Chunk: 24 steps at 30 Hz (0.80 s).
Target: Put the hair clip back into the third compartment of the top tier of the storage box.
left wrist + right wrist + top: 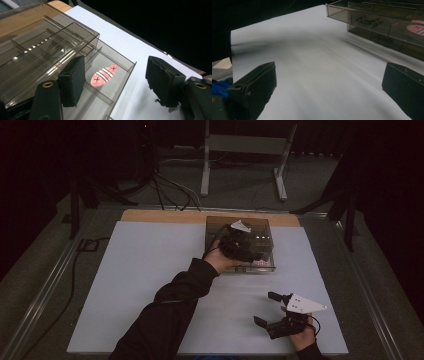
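White table [150, 285], far end: smoked plastic drawer box [260, 227], one drawer [120, 75] pulled out, pink fish-shaped piece [104, 74] lying inside. Left gripper [240, 245] over the box, jaws wide, empty. Right gripper [270, 312] near table edge, wide, empty. Likely left: closing the drawer
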Tool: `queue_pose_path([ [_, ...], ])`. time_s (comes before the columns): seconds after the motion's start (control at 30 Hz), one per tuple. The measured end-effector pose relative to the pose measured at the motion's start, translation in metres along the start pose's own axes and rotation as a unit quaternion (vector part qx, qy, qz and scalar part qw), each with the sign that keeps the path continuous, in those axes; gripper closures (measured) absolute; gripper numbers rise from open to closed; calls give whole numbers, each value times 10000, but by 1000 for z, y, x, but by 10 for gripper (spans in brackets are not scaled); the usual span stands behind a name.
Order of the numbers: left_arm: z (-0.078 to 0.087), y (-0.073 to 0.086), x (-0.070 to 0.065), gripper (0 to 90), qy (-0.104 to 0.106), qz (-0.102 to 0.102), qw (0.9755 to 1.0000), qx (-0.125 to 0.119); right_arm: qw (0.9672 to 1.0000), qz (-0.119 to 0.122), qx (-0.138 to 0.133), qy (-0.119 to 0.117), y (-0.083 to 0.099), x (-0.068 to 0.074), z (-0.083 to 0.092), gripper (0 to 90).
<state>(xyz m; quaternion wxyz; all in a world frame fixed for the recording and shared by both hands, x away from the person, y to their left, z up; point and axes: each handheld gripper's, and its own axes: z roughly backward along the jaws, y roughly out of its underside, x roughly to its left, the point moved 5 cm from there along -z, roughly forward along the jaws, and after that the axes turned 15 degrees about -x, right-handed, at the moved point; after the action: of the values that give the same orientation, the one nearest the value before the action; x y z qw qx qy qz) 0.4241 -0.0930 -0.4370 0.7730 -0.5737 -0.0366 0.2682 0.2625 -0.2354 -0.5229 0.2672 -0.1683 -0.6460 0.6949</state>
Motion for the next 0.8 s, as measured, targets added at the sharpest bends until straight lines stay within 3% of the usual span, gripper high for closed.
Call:
queue_pose_path([
  [0.2,17,1,0,287,-5,-28,10000,-95,10000,12,17,3,1,0,-1,0],
  [0.5,41,4,5,193,-194,32,9997,-152,10000,-13,29,5,1,-1,-1,0],
  [0.67,53,5,9,160,-159,121,9995,-252,10000,-2,10,5,1,-1,0,0],
  [0.8,62,6,11,118,-207,79,9993,-290,10000,-25,4,10,2,-3,0,0],
])
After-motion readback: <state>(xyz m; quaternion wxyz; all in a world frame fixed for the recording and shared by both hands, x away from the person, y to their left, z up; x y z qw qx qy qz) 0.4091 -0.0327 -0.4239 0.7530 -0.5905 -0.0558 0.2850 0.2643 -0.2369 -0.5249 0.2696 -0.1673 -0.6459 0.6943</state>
